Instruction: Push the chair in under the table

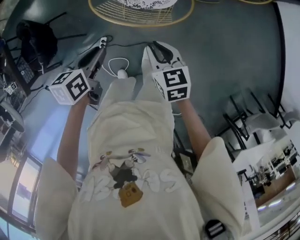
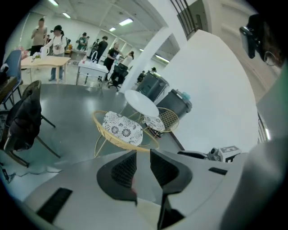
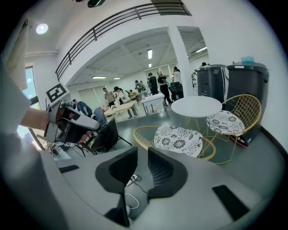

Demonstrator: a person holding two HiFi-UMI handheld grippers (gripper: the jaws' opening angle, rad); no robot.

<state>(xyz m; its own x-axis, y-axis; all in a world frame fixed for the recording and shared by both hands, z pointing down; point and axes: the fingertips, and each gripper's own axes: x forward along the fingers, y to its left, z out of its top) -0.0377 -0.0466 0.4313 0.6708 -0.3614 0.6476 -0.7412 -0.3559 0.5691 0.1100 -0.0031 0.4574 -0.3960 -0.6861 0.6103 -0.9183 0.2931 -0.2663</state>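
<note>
Two gold wire chairs with patterned cushions stand by one round white table, and two dark bins sit against the wall behind them.

In the right gripper view, the near chair is at about 1 o'clock from the jaws. Its whole seat shows in front of the table top, not beneath it. The far chair is at about 2 o'clock, on the table's other side and just in front of the bins. The left gripper view shows the same set at 12 o'clock: near chair, far chair and table. One black chair with dark cloth draped over it stands apart at 9 o'clock. In the head view only the rim and cushion of the near chair show, at 12 o'clock at the top edge. White cables lie on the grey floor between it and the person.

The person holds two grippers, both raised in front of the body and angled down toward the floor. The left gripper has its jaws a narrow gap apart, with only floor visible between the pads; it holds and touches nothing. The right gripper shows the same slim gap, with floor and cable seen through it and nothing gripped. Both are well apart from the near chair.
</note>
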